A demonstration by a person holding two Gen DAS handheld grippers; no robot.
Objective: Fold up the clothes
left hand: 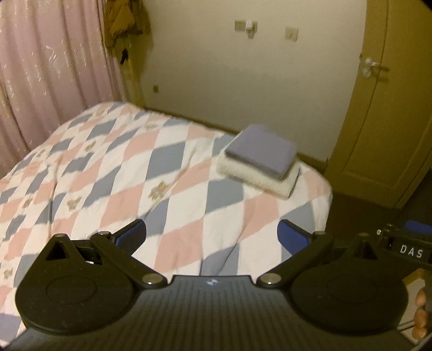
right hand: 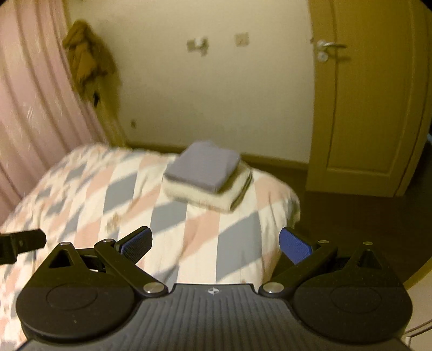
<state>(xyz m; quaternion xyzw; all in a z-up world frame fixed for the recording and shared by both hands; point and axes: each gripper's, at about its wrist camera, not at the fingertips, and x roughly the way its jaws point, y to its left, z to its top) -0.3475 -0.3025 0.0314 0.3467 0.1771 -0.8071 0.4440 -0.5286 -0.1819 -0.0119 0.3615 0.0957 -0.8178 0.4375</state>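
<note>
Left gripper (left hand: 212,235) spread wide, blue pads (left hand: 132,236) far apart, nothing between them; held above the near part of the bed (left hand: 113,172). Right gripper (right hand: 216,241) likewise spread wide, blue pads (right hand: 295,245) well apart and empty, hovering over the near right edge of the same bed.

Seen at the right edge of the left wrist view: part of the other gripper's body, marked "DAS" (left hand: 411,252), and below it a few fingertips of a hand (left hand: 421,316). Seen at the left edge of the right wrist view: a black piece of the left gripper.

Beyond the pads, a quilt in pink, grey-blue and white diamonds, slightly rumpled, covering the whole bed. On the far right corner of it, a stack of two folded clothes: a grey-blue folded garment (left hand: 260,151) lying flat on top of a larger cream-white folded garment (left hand: 266,179), the two touching, edges roughly aligned. Both well apart from either gripper. Both views a little blurred.

Farther out: pink curtain (left hand: 48,70) on the left, hanging down behind the bed; a brown jacket (left hand: 124,23) hanging beside it at the far left; pale wall (left hand: 243,81) with switch plates; a yellowish door (right hand: 364,94) with a metal handle on the right; dark floor (right hand: 337,216) to the right of the bed.
</note>
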